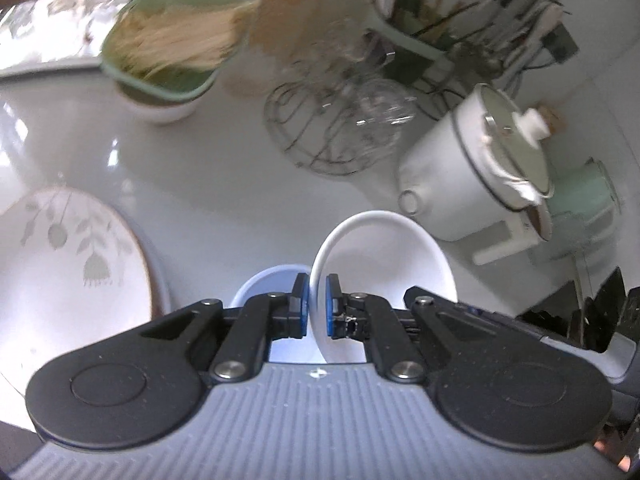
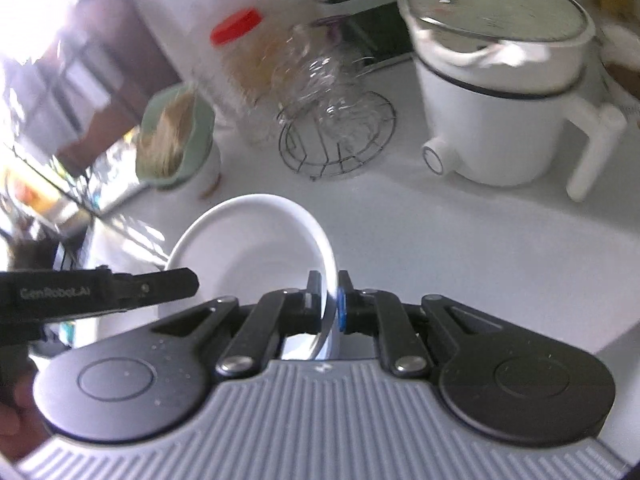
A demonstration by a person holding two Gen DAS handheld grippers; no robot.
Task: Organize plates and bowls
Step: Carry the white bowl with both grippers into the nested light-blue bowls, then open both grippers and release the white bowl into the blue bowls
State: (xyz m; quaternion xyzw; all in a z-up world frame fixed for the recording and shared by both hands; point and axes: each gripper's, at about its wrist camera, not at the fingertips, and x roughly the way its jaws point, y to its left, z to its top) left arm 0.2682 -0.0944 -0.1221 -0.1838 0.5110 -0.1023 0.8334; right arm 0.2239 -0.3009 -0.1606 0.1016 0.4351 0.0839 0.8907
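Note:
My left gripper (image 1: 317, 304) is shut on the rim of a white bowl (image 1: 384, 264), held above the white counter. A pale blue bowl (image 1: 266, 280) sits just below and left of it. A large white plate with a grey leaf print (image 1: 68, 264) lies at the left. My right gripper (image 2: 330, 300) is shut on the right rim of a white bowl (image 2: 248, 248). The other gripper's black body (image 2: 96, 292) reaches in from the left of the right wrist view, beside that bowl.
A white electric pot with a lid (image 1: 480, 168) (image 2: 496, 92) stands at the right. A wire rack with glassware (image 1: 340, 120) (image 2: 336, 132), a green chopstick holder (image 1: 176, 60) (image 2: 176, 140) and a red-capped jar (image 1: 288, 8) stand behind.

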